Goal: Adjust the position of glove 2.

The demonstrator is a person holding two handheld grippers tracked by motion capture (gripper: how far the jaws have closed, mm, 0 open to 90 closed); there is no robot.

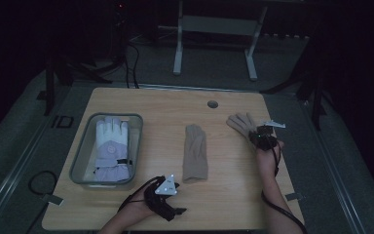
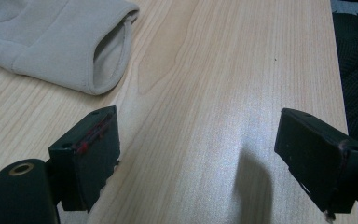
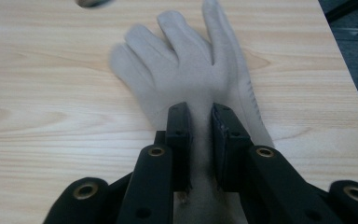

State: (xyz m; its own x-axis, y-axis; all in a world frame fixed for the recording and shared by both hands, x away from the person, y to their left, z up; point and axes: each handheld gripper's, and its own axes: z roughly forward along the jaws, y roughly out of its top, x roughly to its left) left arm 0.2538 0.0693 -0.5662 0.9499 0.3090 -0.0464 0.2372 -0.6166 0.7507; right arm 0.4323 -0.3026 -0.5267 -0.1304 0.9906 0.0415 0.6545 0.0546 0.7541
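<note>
The right gripper [image 3: 200, 116] is pinching the wrist part of a flat beige fabric glove [image 3: 186, 70], jaws nearly together on a fold of cloth. The glove is lying on the light wooden table [image 1: 233, 190] near its far right corner, its long axis running along the jaws, fingers pointing away from them.

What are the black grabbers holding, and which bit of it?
The right gripper pinches a fold of the beige glove near its wrist end, below the fingers. The left gripper is open over the table and holds nothing.
</note>
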